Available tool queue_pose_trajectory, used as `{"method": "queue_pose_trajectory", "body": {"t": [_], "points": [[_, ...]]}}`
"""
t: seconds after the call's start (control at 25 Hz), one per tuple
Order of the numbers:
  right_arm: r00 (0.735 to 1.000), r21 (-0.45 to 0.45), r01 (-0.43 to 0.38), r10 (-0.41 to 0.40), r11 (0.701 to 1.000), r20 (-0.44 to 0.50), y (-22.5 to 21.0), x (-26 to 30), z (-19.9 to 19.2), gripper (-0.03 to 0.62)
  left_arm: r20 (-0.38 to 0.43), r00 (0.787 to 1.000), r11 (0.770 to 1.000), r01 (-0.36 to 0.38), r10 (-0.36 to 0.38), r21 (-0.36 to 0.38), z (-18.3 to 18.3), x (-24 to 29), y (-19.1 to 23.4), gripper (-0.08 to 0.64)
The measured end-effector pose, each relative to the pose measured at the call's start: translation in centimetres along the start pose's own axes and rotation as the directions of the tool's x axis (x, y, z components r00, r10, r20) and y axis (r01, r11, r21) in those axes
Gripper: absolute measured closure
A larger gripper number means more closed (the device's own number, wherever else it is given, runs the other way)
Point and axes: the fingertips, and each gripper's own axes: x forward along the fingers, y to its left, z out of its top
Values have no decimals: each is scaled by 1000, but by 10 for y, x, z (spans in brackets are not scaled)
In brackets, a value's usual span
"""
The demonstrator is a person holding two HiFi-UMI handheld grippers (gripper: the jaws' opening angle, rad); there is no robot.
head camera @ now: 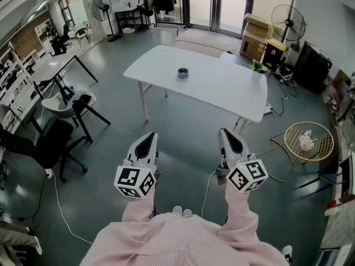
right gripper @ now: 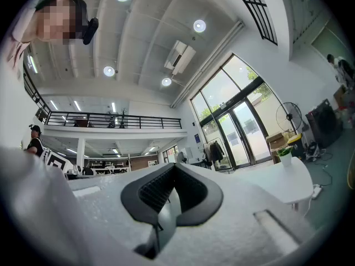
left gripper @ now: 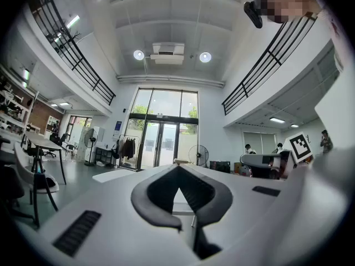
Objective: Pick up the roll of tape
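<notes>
A small dark roll of tape (head camera: 183, 72) lies on the white table (head camera: 222, 90) across the room, near its far-left part. My left gripper (head camera: 148, 139) and right gripper (head camera: 227, 134) are held side by side over the floor, well short of the table and pointing toward it. Both are shut with nothing between their jaws. In the left gripper view the left gripper (left gripper: 178, 168) has its black pads meeting at the tips. The right gripper view shows the right gripper (right gripper: 175, 165) shut as well, with the table (right gripper: 288, 184) off to the right. The tape is too small to find in either gripper view.
A potted plant (head camera: 258, 66) stands on the table's far right corner. A white chair (head camera: 72, 105) and a black office chair (head camera: 50, 143) stand at the left. A round wire table (head camera: 309, 141), cardboard boxes (head camera: 255, 37) and a fan (head camera: 288, 18) are at the right. Cables run across the floor.
</notes>
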Motion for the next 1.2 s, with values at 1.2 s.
{"method": "queue_pose_trajectory", "body": {"t": [1.2], "points": [[994, 50, 58, -53, 997, -94, -66, 62, -35, 543, -69, 997, 997, -34, 29, -68, -32, 66, 33, 560]]}}
